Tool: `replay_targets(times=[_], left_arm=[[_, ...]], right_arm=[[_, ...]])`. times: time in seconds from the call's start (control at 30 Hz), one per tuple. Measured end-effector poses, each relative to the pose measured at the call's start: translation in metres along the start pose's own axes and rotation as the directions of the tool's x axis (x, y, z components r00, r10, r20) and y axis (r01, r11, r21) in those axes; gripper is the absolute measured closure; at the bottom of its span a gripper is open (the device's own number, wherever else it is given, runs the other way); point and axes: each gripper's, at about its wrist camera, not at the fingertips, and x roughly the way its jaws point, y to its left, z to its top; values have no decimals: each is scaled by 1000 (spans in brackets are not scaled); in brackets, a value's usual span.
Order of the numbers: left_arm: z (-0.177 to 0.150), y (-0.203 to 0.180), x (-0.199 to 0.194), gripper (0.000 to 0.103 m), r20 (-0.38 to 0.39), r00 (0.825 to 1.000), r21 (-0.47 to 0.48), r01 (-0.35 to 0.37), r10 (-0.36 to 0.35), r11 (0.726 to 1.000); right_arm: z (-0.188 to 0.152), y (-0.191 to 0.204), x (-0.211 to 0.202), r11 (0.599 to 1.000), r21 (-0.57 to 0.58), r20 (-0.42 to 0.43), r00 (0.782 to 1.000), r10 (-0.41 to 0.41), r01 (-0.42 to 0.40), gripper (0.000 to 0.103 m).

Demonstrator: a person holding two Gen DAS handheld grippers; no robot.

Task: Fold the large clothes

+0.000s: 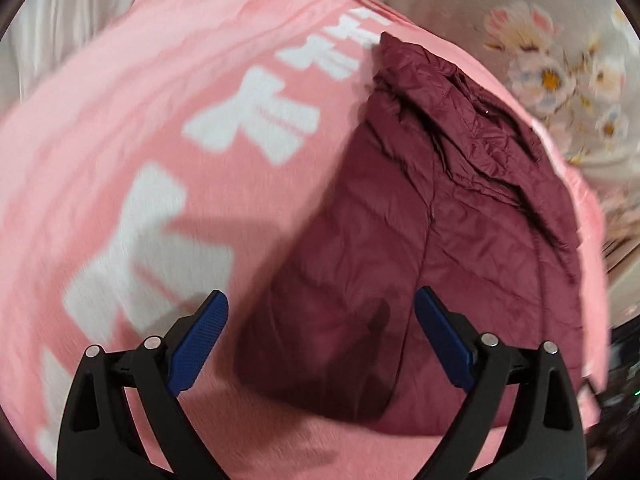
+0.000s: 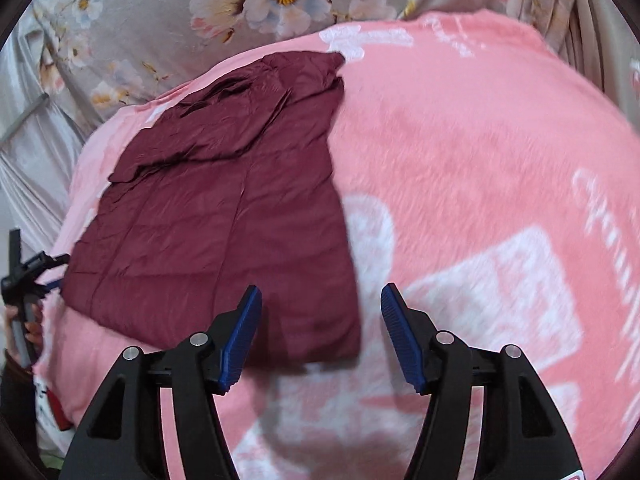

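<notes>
A maroon quilted jacket (image 1: 432,232) lies folded lengthwise on a pink blanket (image 1: 160,92) with white letters. In the left wrist view my left gripper (image 1: 320,304) is open and empty, hovering over the jacket's near hem. In the right wrist view the jacket (image 2: 224,216) lies left of centre, its sleeve folded across the top. My right gripper (image 2: 320,300) is open and empty above the jacket's near right corner. The left gripper (image 2: 24,276) shows at the far left edge of that view, held by a hand.
A grey floral bedsheet (image 2: 168,20) lies beyond the blanket and shows at the upper right of the left wrist view (image 1: 560,72). The pink blanket (image 2: 480,160) spreads wide to the right of the jacket. The bed edge and dark clutter (image 1: 616,380) are at the right.
</notes>
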Motion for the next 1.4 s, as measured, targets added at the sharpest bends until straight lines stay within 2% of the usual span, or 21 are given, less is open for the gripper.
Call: replay_targets(times=[0.07,0.1,0.13,0.17,0.2,0.23,0.27,0.3,0.33,0.43,0.57,0.63,0.7,0.77,0.83,0.9,1.0,1.07,1.2,1.3,1.4], left_arm=[[-5,0,3,12,1,999,-41,35,-35,999],[-7,-2,3,13,13,1000,-43,28,-28,999],[-9,-6,4,23,20,1000,-35,23,-22,999],[-11,-9,4,30,19,999,-30,28,-27,999],[-15,-11,2,47,21,1000,-23,24,-23,999],[-19,-13,0,64,22,1000,-14,21,-20,1000],[-21,-14,-2,71,23,999,-5,33,-33,999],[-23,-15,-8,84,38,999,1,27,-27,1000],[-26,-17,-15,91,52,999,20,12,-13,1000],[-33,-22,-43,96,82,996,56,27,-32,998],[-53,-22,-112,98,149,981,85,112,-124,990],[-64,-20,-149,98,193,967,95,150,-166,984],[-75,-18,-190,98,253,944,102,192,-212,976],[-77,-20,-229,98,323,913,118,223,-250,968],[-69,-26,-250,98,370,890,128,235,-266,964],[-53,-35,-258,98,401,875,133,237,-271,962],[-16,-55,-244,97,425,875,139,189,-230,972],[8,-70,-223,97,424,887,131,139,-183,981],[64,-104,-146,97,388,922,124,-33,-18,992],[96,-124,-80,97,336,937,118,-142,95,983],[115,-132,-19,96,282,945,115,-206,167,972]], right_arm=[[-2,2,13,1000,22,-12,1000,18,-18,42],[-2,5,17,1000,29,-16,1000,11,-10,41],[-2,9,20,1000,30,-12,1000,-2,2,40],[-2,15,20,1000,19,1,1000,-12,12,46],[-3,20,19,1000,11,7,1000,-12,12,53],[-4,24,18,1000,5,14,1000,-5,5,72],[-5,25,15,1000,4,20,1000,-7,7,84],[-5,27,11,1000,9,30,1000,-8,7,90],[-6,28,5,1000,20,44,999,18,-19,96],[-8,32,-28,995,34,109,990,85,-89,99],[-20,35,-84,990,11,199,970,137,-142,100],[-32,41,-126,987,-24,261,952,159,-158,100],[-39,45,-161,985,-43,320,932,170,-165,100],[-40,50,-193,984,-59,387,905,176,-166,100],[-31,51,-218,981,-65,457,868,193,-183,100],[-9,57,-232,977,-73,518,829,208,-200,100],[34,63,-223,979,-70,547,813,199,-193,100],[68,66,-201,985,-35,543,824,160,-168,100],[149,60,-120,984,103,454,887,83,-145,100],[171,53,-60,984,156,399,917,17,-86,100],[186,44,-4,977,208,337,941,-28,-45,100]])
